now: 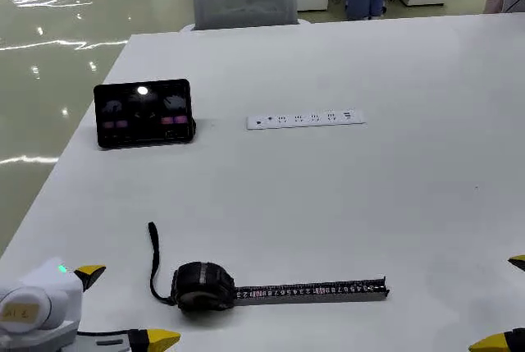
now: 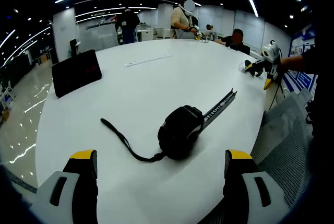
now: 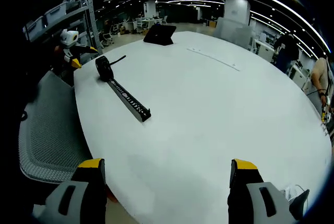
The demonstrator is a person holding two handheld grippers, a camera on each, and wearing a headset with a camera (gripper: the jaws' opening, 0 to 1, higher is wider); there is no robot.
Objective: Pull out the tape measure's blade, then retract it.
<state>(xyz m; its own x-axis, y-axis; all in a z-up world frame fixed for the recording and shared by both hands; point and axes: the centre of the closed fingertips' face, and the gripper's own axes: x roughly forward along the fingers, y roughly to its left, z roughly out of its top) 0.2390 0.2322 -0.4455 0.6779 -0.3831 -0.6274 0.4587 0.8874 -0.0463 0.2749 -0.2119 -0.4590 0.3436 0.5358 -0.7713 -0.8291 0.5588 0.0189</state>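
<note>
The left gripper has its fingers wide apart and holds nothing. The tape measure lies on the white table just ahead of them, not touching. Its blade is out flat. The right gripper is wide open and empty too, with the blade tip well ahead of its fingers. The head view shows a black screen and a power strip far past the fingers. The left gripper view shows people.
</note>
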